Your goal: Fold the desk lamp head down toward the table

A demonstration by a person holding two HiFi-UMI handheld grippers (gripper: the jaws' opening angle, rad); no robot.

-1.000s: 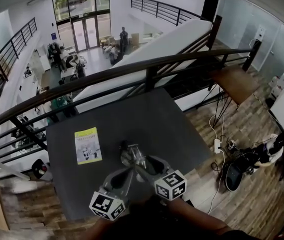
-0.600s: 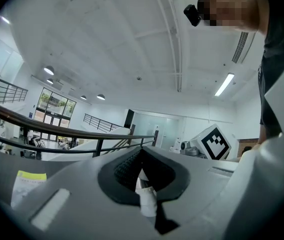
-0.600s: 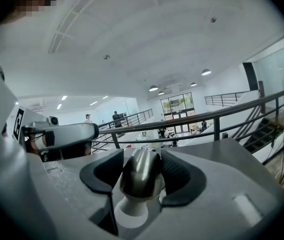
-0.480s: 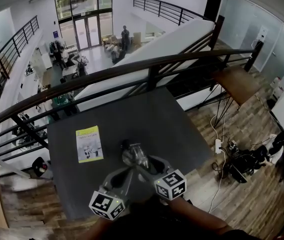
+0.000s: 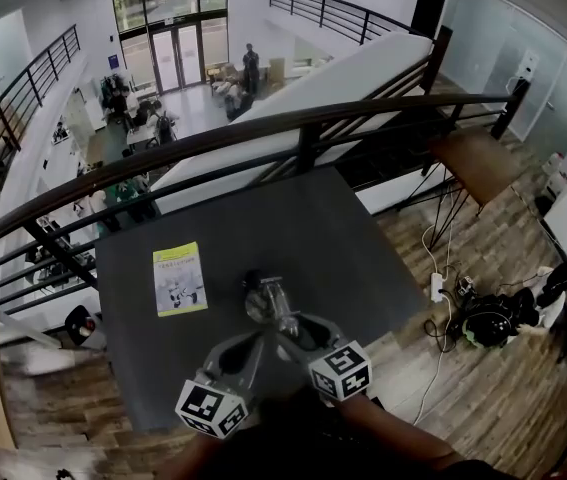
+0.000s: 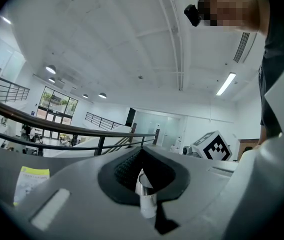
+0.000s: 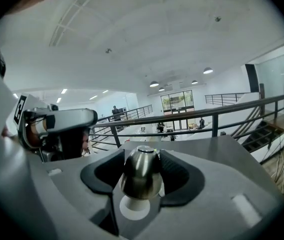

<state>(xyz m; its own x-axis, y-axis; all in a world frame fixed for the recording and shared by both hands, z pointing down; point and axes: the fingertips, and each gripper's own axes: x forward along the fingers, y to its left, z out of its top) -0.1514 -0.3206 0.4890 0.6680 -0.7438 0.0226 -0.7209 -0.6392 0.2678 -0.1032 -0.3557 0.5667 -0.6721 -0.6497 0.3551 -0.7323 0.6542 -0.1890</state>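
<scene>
Desk lamp head (image 7: 140, 170), low centre of the right gripper view over the dark table (image 5: 263, 218), sits between the right gripper's (image 7: 143, 180) wide, closing jaws; its smooth dome could squirt free when pressed down, or the lamp could tip if the left gripper's (image 6: 144, 178) clamp on the stem (image 6: 148, 203) slips.

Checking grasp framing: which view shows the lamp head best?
Right gripper view: the lamp head sits large between the closing right tongs. Head view shows it small, from above; left gripper view shows only the lamp's stem.
</scene>
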